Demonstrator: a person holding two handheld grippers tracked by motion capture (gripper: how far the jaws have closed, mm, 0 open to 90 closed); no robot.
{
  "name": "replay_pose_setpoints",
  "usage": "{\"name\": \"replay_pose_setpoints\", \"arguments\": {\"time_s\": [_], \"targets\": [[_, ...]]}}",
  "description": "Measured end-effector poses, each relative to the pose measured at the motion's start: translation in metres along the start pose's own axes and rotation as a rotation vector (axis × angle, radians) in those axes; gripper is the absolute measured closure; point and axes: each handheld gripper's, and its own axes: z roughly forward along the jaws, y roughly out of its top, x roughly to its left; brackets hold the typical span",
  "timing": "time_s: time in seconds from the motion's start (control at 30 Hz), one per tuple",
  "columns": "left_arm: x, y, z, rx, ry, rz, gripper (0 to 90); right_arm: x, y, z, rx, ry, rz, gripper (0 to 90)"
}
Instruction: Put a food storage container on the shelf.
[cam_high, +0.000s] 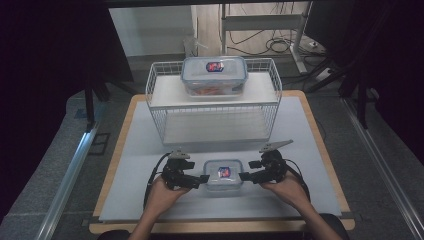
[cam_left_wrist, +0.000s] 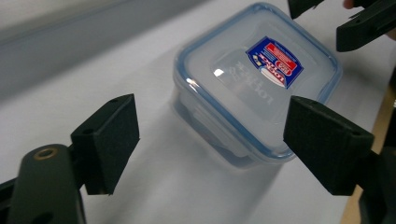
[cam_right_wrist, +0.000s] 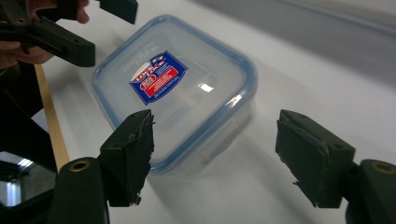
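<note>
- Small container (cam_high: 223, 175): square, clear plastic, rounded corners, blue seal around the lid rim, red-and-blue label in the lid's middle. Lid on. Contents cannot be made out through the walls.
- Position: sits flat on the counter (cam_high: 300, 200), near its front edge and about midway between its left and right edges.
- Left gripper (cam_high: 202, 178): just beside the container's left side; jaws open, spread wider than the container's near corner in the left gripper view, pads (cam_left_wrist: 109, 140) clear of the plastic.
- Right gripper (cam_high: 243, 176): just beside the container's right side; jaws open, one pad (cam_right_wrist: 133, 154) overlaps the lid rim in the right gripper view, contact cannot be told.
- Both hands come in from the counter's front edge; a cable trails from each gripper.
- Surface: pale grey-white mat covering a counter with a light wooden border showing at the edges.
- Toward the counter's back edge: white wire basket (cam_high: 155, 85) with a white shelf board across it. A larger container (cam_high: 214, 75), same clear body, blue-rimmed lid and label, stands on that board; something orange shows inside.
- Room: dim, dark at both sides; grey floor, metal rails (cam_high: 65, 185) along the counter's flanks, desk legs and loose cables on the floor behind.
</note>
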Motion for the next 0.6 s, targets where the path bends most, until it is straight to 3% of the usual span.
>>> {"name": "replay_pose_setpoints", "arguments": {"time_s": [0.2,0.37,0.6], "targets": [[0.006,0.001,0.014,0.026,-0.087,-0.057,22.1,-0.005,0.0,0.013,0.042,0.057,0.062,26.1],[0.009,0.0,0.022,0.037,-0.179,-0.099,23.9,-0.011,0.0,0.022,0.062,0.147,0.135,28.8],[0.012,-0.002,0.02,0.031,-0.196,-0.126,29.0,-0.013,-0.001,0.02,0.067,0.168,0.174,34.9]]}}
